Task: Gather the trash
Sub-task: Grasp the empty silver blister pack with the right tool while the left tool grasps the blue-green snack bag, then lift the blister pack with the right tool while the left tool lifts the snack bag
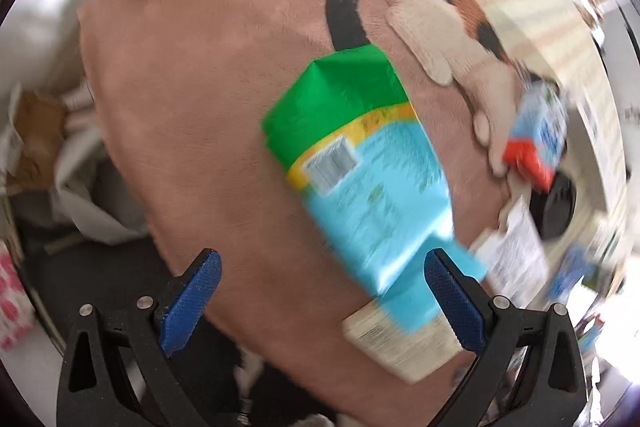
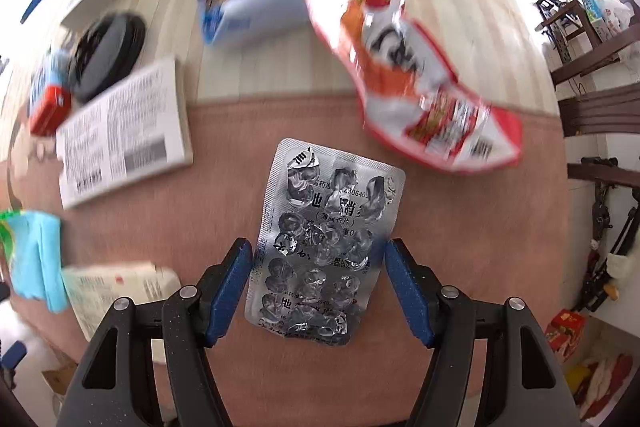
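Right wrist: blister pack [image 2: 326,247] (emptied) lies between right gripper [image 2: 320,279] fingers.

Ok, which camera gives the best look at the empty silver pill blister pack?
The right wrist view: the blister pack lies sharp and central between the open right gripper on the pink mat. The left wrist view doesn't show it.

A crumpled silver foil blister pack [image 2: 324,247] lies flat, a torn red-and-white snack wrapper [image 2: 412,75] at its one o'clock.
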A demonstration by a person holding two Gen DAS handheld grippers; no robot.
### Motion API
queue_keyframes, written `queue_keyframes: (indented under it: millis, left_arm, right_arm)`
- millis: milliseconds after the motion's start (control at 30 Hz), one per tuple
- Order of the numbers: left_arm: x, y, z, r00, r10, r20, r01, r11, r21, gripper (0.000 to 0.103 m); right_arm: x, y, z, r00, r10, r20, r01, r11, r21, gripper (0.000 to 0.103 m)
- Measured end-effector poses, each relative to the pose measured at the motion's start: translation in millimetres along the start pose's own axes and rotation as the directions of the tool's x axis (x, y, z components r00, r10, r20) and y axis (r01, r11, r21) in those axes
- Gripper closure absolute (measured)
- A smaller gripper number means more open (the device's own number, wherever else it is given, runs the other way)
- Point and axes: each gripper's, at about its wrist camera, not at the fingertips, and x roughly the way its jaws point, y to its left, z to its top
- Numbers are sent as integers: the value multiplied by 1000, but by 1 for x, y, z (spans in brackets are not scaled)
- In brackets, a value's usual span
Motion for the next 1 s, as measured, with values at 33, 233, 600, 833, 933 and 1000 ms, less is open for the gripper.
queue_keyframes:
  millis: [33, 233, 600, 833, 933, 1000]
  left_arm:
    - [8, 0, 8, 999, -28, -32, 26, 999, -43, 0]
    - [30, -12, 35, 993, -86, -80, 72, 983, -169, 0]
    - [46, -44, 41, 995, 101, -3, -100, 988, 118, 7]
    - [42, -42, -13, 965, 234, 114, -257, 784, 565, 7]
    - [40, -26, -23, 972, 209, 111, -235, 800, 552, 7]
    - [45, -4, -8, 982, 175, 75, -189, 851, 490, 7]
  right_arm:
    - [-1, -1, 1, 1000, 4, -2, -4, 1000, 5, 33]
    - [-2, 1, 1, 999, 6, -37, -6, 1000, 5, 32]
    - [-17, 6, 12, 996, 23, -87, -21, 999, 32, 25]
    - [5, 21, 23, 996, 4, -92, -11, 997, -75, 32]
    - [9, 22, 18, 995, -16, -97, 1, 988, -157, 32]
    - [7, 25, 14, 995, -22, -95, 8, 990, -144, 32]
